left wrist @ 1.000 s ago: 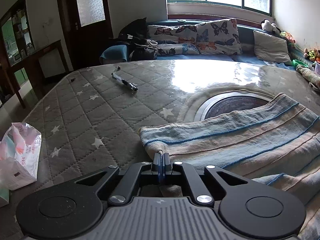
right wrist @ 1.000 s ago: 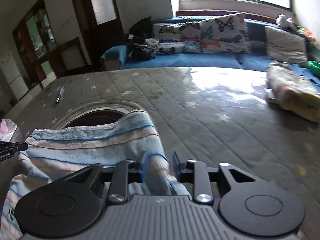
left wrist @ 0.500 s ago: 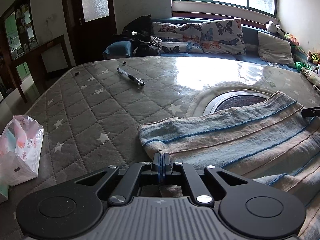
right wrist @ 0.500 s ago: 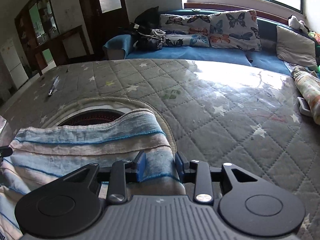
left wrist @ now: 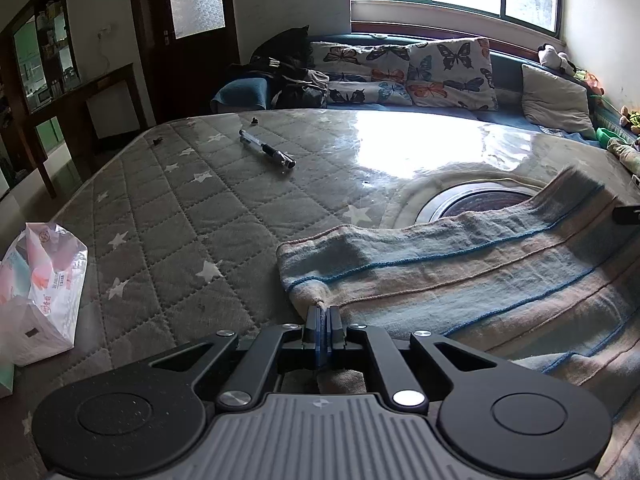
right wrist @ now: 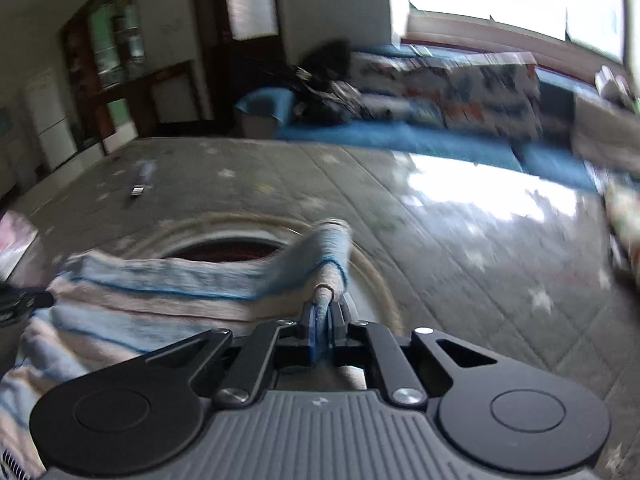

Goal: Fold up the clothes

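A striped towel-like cloth, pale blue and beige with thin blue lines, lies on the grey quilted star-patterned table cover. My left gripper is shut on its near left corner. My right gripper is shut on the cloth's right corner, which stands up in a bunched fold above the jaws. The right gripper's tip shows at the right edge of the left wrist view. The right wrist view is blurred by motion.
A pen lies on the cover at far left. A round dark opening sits in the table behind the cloth. A plastic bag stands at the left edge. A sofa with butterfly cushions lies beyond.
My right gripper has closed on the cloth's right corner and lifted it. Both grippers have risen a little, raising the cloth's front edge. The left stays shut.
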Action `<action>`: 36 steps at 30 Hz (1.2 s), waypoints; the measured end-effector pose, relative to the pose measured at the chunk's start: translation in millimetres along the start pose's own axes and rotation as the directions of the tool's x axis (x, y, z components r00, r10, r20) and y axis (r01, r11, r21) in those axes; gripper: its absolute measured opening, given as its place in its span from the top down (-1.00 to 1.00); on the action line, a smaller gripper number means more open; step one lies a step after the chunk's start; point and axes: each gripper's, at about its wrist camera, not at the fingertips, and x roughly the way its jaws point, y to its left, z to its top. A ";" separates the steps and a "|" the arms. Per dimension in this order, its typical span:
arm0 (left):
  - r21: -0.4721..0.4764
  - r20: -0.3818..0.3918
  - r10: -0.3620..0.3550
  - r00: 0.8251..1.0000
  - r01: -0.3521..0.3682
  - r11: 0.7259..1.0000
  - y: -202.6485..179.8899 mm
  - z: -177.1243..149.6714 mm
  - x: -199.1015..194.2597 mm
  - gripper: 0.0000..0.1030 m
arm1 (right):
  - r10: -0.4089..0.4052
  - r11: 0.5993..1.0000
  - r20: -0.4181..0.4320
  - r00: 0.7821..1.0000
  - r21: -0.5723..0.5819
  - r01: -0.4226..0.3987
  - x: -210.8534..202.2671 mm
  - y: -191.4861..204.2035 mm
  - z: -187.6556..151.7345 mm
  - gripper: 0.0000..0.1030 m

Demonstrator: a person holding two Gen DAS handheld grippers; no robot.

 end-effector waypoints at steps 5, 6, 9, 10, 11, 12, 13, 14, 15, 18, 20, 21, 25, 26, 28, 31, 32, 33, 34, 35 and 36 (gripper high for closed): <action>-0.010 0.000 0.004 1.000 -0.004 1.000 0.0 -2.6 -1.0 0.90 | 0.063 0.965 0.018 0.998 -0.257 -0.056 -21.3 65.6 -14.7 0.91; -0.011 0.000 0.004 1.000 -0.004 1.000 0.0 -2.8 -1.5 0.89 | 0.073 0.949 0.005 0.997 -0.307 -0.068 -20.9 77.9 -22.6 0.91; -0.015 0.000 0.003 1.000 -0.003 1.000 1.1 -3.1 -2.9 0.88 | 0.129 0.923 -0.070 0.989 -0.356 -0.145 -18.1 100.4 -41.6 0.75; -0.018 0.000 0.002 1.000 -0.002 1.000 1.7 -3.1 -3.2 0.87 | 0.154 0.921 -0.098 0.983 -0.345 -0.179 -18.1 103.4 -45.3 0.67; -0.020 0.000 0.001 1.000 -0.001 1.000 2.4 -3.4 -3.5 0.86 | 0.172 0.920 -0.113 0.979 -0.336 -0.200 -20.5 104.1 -46.3 0.67; -0.022 0.000 0.000 1.000 0.000 1.000 2.9 -3.8 -3.6 0.86 | 0.190 0.919 -0.128 0.973 -0.326 -0.222 -23.0 104.7 -47.4 0.67; -0.024 0.000 -0.001 1.000 0.001 1.000 3.5 -4.3 -3.8 0.85 | 0.207 0.918 -0.138 0.969 -0.315 -0.241 -26.1 104.7 -47.5 0.67; -0.026 -0.001 -0.002 1.000 0.002 1.000 3.9 -4.6 -3.8 0.85 | 0.219 0.920 -0.133 0.966 -0.301 -0.250 -31.0 102.2 -44.9 0.67; -0.028 -0.001 -0.003 1.000 0.003 1.000 4.3 -4.6 -3.7 0.85 | 0.229 0.923 -0.127 0.965 -0.287 -0.257 -35.4 99.3 -41.8 0.67; -0.032 -0.001 -0.003 1.000 0.003 0.999 4.0 -4.1 -3.0 0.85 | 0.228 0.940 -0.093 0.969 -0.237 -0.244 -42.5 86.4 -27.2 0.67; -0.034 0.000 -0.002 1.000 0.002 0.999 4.2 -4.2 -2.6 0.85 | 0.223 0.950 -0.092 0.970 -0.203 -0.237 -37.1 76.9 -20.5 0.66; -0.034 0.000 -0.002 1.000 0.002 0.999 4.4 -4.2 -2.7 0.85 | 0.219 0.954 -0.098 0.971 -0.187 -0.234 -31.3 71.9 -18.0 0.66; -0.035 -0.001 -0.005 1.000 0.005 0.999 5.3 -4.0 -2.5 0.85 | 0.219 0.961 -0.138 0.966 -0.142 -0.238 -6.9 61.9 -16.7 0.62; -0.034 -0.002 -0.005 1.000 0.005 0.999 5.2 -3.9 -2.4 0.85 | 0.223 0.959 -0.150 0.963 -0.145 -0.244 -0.9 63.5 -18.7 0.60; -0.033 -0.002 -0.004 1.000 0.004 0.999 5.2 -3.8 -2.0 0.85 | 0.234 0.955 -0.162 0.959 -0.145 -0.257 6.8 65.3 -22.3 0.55; -0.032 -0.003 -0.003 1.000 0.003 0.999 5.5 -3.4 -1.6 0.85 | 0.248 0.952 -0.181 0.952 -0.139 -0.275 14.7 66.5 -25.8 0.51; -0.032 -0.003 -0.003 1.000 0.003 0.999 5.7 -3.2 -1.4 0.85 | 0.243 0.951 -0.185 0.952 -0.146 -0.272 16.3 67.8 -26.9 0.51; -0.032 -0.003 -0.002 1.000 0.002 0.999 6.0 -3.0 -1.1 0.85 | 0.239 0.951 -0.189 0.953 -0.153 -0.269 17.9 69.1 -27.9 0.51; -0.032 -0.003 -0.001 1.000 0.001 0.999 6.0 -3.0 -0.8 0.85 | 0.232 0.951 -0.192 0.954 -0.161 -0.264 19.2 70.6 -28.8 0.54; -0.032 -0.003 0.000 1.000 0.000 0.999 5.7 -3.1 -0.5 0.85 | 0.220 0.952 -0.190 0.957 -0.170 -0.253 19.6 72.8 -29.0 0.61; -0.032 -0.003 0.000 1.000 -0.001 1.000 5.3 -3.0 -0.4 0.85 | 0.211 0.953 -0.188 0.959 -0.180 -0.245 19.7 74.9 -29.3 0.65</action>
